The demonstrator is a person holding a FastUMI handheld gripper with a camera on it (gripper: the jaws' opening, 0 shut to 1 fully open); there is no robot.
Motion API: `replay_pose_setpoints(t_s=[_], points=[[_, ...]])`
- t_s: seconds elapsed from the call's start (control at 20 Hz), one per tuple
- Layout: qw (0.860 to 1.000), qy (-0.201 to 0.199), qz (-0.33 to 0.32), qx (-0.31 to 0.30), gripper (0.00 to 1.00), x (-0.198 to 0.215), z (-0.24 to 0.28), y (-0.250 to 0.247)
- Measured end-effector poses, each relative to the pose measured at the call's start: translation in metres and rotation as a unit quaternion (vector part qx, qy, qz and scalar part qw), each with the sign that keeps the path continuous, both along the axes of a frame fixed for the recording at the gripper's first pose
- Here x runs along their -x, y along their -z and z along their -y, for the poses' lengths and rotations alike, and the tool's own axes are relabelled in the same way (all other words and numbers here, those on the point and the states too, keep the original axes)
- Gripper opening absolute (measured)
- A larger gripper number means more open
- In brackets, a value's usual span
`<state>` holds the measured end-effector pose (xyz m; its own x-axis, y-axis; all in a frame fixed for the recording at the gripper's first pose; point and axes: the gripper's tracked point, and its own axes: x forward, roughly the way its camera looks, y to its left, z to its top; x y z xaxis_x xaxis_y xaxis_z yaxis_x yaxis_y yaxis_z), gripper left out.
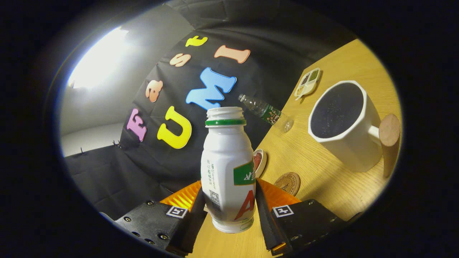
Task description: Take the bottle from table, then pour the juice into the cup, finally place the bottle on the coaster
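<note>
Being clamped between both fingers of the gripper (229, 211), the uncapped bottle (228, 168) is being tilted — juice could be spilled short of the cup (342, 123) if tipped too early.

- One gripper (229, 211), two fingers clamped on a bottle
- Two bottles: a white one (228, 168) between the fingers, a clear one (266, 112) lying at 1 o'clock
- One cup (346, 123) at 2 o'clock
- One coaster (288, 183)
- Two dishes: a round one (259, 162), a divided one (307, 83)
- One table (322, 179)
</note>
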<state>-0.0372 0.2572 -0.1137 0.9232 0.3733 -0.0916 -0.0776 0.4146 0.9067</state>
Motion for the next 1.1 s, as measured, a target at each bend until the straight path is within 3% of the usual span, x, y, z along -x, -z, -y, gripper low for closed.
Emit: replay_pose_setpoints(t_s=[0.7,1.0,1.1], points=[[0.989,0.037,-0.017,-0.140,0.71,0.002,0.033,-0.022],[0.991,0.048,-0.027,-0.118,0.69,0.004,0.044,-0.011],[0.989,0.054,-0.031,-0.137,0.69,0.008,0.046,-0.011]])
